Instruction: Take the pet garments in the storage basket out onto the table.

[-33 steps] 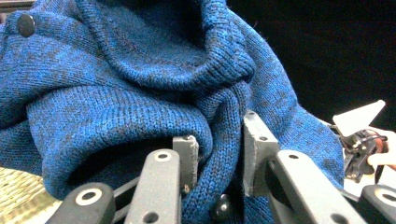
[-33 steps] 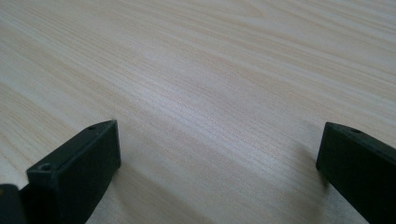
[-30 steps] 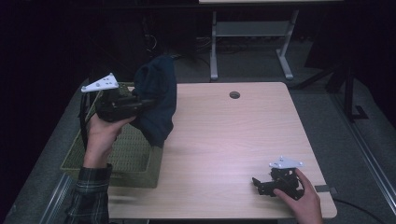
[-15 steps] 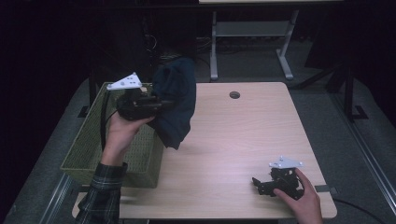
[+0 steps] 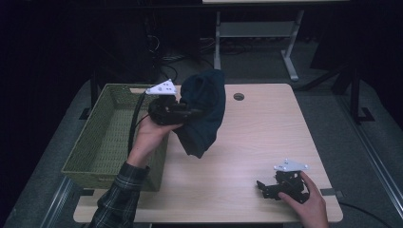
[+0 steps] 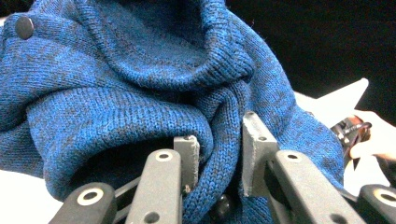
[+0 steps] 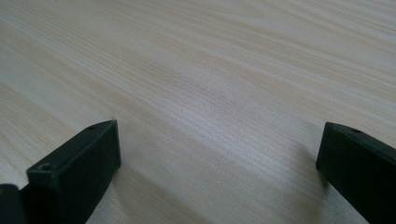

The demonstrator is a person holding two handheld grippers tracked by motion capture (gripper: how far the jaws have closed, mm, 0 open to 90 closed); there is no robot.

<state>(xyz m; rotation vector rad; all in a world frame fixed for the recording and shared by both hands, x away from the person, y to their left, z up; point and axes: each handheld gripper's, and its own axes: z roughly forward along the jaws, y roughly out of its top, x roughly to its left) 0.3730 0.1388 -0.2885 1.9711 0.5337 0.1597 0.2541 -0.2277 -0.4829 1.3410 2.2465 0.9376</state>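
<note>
Nearest to the person, the right gripper (image 5: 264,186) lies low on the wooden surface (image 5: 256,137), near its front right corner, with the right hand (image 5: 309,202) resting behind it. Its fingers (image 7: 74,172) are released and spread wide over bare wood, grasping nothing. Farther away, the left hand (image 5: 154,135) is raised above the right rim of the green basket (image 5: 102,142), with the forearm in a plaid sleeve (image 5: 116,199) reaching up from the front edge. The left gripper (image 6: 219,154) points toward the surface's middle, and its fingers (image 6: 254,149) are clenched on a fold of the blue knitted sweater (image 5: 202,111). The sweater hangs in the air just beside the basket, above the surface.
</note>
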